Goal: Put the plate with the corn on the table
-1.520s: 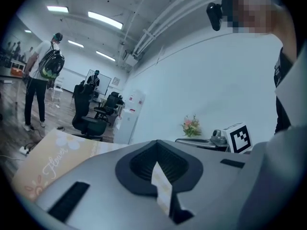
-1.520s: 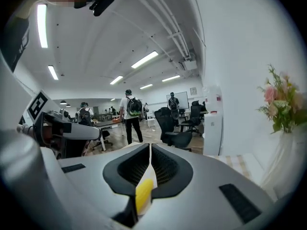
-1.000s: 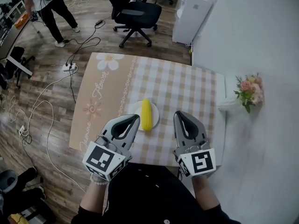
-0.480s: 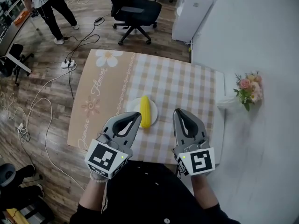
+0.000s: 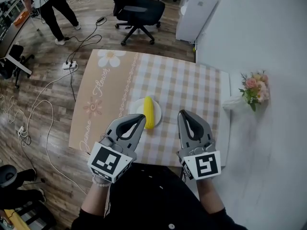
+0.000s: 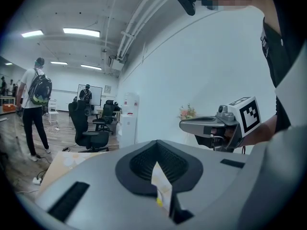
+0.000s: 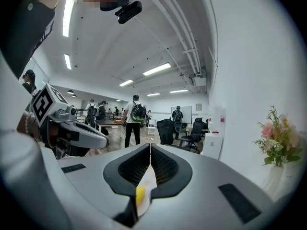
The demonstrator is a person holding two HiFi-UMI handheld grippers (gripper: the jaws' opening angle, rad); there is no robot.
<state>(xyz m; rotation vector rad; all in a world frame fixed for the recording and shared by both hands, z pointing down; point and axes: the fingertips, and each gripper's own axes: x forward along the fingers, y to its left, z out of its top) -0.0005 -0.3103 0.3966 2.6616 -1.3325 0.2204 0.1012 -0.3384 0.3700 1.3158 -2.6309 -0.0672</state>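
Corn, plate unmoved, "Flower" tablecloth, left claw, right claw shut

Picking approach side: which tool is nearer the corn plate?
Left. In the head view the left tool overlaps the near-left rim of the plate; the right tool sits off to its right, checked cloth between.

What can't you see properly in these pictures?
- Head view: the left gripper covers the near-left rim of the plate.
- Right gripper view: the right gripper hides the table with its own body. Only a sliver of corn shows under its shut jaws.
- Head view: the vase under the flowers blends into the white behind it, so its shape is unclear.
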